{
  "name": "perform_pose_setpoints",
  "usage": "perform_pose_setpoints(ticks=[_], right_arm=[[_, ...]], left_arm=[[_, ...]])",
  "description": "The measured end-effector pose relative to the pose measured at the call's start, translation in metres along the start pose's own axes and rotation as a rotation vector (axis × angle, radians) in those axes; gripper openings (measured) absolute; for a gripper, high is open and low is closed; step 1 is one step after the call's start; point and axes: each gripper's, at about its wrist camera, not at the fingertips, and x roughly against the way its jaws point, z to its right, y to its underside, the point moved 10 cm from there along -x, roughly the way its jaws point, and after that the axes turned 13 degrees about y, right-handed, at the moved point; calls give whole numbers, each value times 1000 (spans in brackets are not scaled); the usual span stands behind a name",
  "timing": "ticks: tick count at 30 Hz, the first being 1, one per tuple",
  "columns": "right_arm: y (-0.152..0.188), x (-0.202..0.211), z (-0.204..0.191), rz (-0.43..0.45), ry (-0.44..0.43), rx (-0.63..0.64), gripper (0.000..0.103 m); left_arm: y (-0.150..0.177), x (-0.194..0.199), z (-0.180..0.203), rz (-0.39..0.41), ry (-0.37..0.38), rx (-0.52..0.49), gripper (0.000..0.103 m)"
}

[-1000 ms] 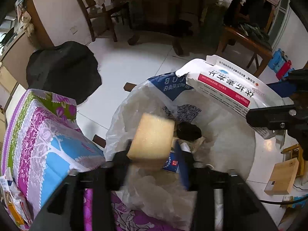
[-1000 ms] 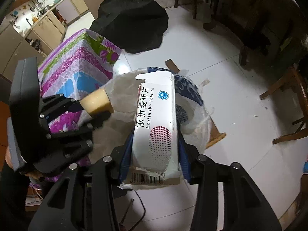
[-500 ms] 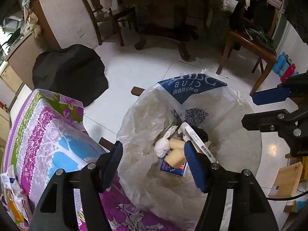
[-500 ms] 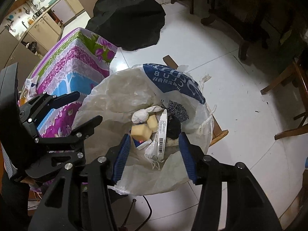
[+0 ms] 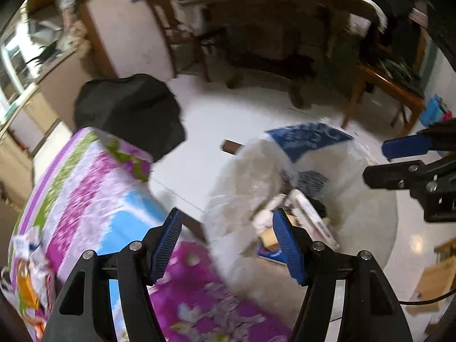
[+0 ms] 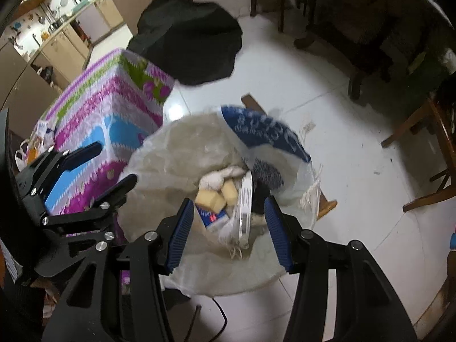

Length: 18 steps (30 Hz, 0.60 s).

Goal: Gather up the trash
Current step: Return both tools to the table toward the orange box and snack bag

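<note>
White plastic trash bag (image 6: 176, 154) gapes below both empty, parted jaws, ready to catch drops; the yellow sponge pieces (image 6: 211, 198) and flat medicine box (image 6: 245, 199) lie inside.

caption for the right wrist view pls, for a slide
Open right gripper above a trash bag holding foam blocks and a white box.

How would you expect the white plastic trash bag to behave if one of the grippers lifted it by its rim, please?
The trash bag looks thin and crinkled, so it would probably sag and fold. Its contents seem light: yellow sponge pieces and a flat medicine box. They would likely slide together at the bottom.
</note>
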Motion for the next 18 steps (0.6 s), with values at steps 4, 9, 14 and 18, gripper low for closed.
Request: perform_pose_setpoints(ticks=[4,9,14,18], right_arm=[[-10,14,-18,114,17,-3,50],[-22,37,-58,271,21,16,50],[-26,55,-105,359,-29,40,50],[-24,64,-143,400,-53,99,50]], left_arm=[[13,24,-32,42,-87,56,67],[35,63,-74,97,-197,132,67],[63,100,-111,144,-283,192,67],[86,127,-138,170,-332,253,67]])
